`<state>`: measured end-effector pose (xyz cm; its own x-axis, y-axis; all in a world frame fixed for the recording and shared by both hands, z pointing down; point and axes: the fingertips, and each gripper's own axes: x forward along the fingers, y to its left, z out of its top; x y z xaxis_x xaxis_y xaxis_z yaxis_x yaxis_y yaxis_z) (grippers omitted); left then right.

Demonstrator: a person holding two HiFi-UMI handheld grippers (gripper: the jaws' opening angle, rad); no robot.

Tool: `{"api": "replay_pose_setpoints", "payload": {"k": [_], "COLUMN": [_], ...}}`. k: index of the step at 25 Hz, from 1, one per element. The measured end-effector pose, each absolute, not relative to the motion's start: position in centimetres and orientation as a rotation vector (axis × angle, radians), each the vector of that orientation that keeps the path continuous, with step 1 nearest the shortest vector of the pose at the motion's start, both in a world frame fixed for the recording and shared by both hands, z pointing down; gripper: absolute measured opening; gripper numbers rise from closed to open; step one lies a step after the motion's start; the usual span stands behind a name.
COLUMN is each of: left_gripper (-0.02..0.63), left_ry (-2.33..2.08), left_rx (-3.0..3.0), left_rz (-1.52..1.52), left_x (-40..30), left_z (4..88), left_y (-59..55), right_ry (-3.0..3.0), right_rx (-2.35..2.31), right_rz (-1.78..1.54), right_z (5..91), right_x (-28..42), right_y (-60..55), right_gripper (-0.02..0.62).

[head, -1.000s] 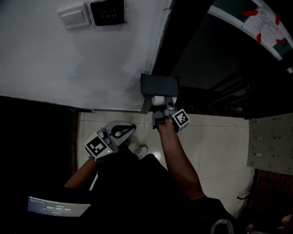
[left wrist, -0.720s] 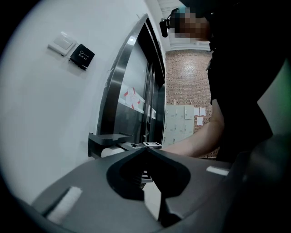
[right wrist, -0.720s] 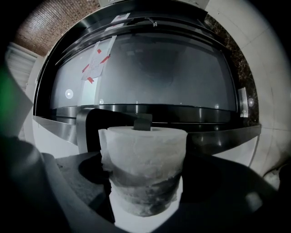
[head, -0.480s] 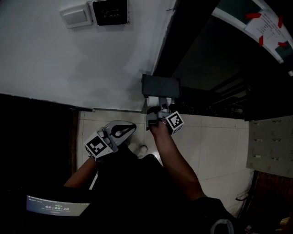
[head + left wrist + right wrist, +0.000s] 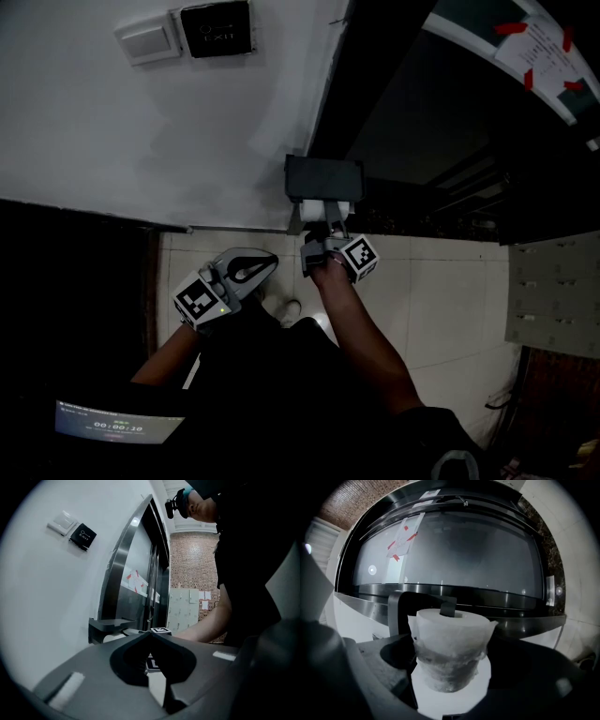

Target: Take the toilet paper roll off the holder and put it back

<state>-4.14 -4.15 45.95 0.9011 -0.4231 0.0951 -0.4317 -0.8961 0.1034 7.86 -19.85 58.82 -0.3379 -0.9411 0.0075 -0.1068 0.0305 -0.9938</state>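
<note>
The white toilet paper roll (image 5: 322,210) hangs just under the black wall holder (image 5: 324,176). My right gripper (image 5: 323,234) reaches up from below and is shut on the roll. In the right gripper view the roll (image 5: 452,632) stands between both jaws, its soft middle squeezed in, and the holder's black arm (image 5: 448,608) pokes into its core. My left gripper (image 5: 265,264) hangs lower left of the holder, shut and empty; in its own view the jaw tips (image 5: 149,637) meet, with the holder (image 5: 108,624) beyond them.
On the white wall above are a pale switch plate (image 5: 150,37) and a black exit button (image 5: 217,26). A dark glass door with a metal frame (image 5: 333,84) stands right of the holder. Pale floor tiles (image 5: 441,281) lie below. A lit screen (image 5: 117,427) shows at bottom left.
The right gripper has shifted slightly left and lower under the holder, still closed round the roll. The left gripper has stayed where it was.
</note>
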Motion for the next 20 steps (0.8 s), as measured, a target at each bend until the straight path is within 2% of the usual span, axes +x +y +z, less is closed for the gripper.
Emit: {"api": "replay_pose_setpoints", "payload": {"k": [11,20], "left_gripper": [0.002,0.002], "left_ry": [-0.641,-0.623], "left_rx": [2.939,2.981], "left_rz": [0.110,0.102], "left_x": [-3.0,-2.8], "left_z": [45.4,45.3], "left_y": [-4.0,-4.3], "right_ry": [1.727,2.434], "right_rx": [-1.096,-1.111], "right_rz": [-1.420,-0.955], "right_z": [58.1,52.0], "right_x": [8.8,7.5], "right_y": [-14.7,-11.3], "right_gripper": [0.457,0.454]}}
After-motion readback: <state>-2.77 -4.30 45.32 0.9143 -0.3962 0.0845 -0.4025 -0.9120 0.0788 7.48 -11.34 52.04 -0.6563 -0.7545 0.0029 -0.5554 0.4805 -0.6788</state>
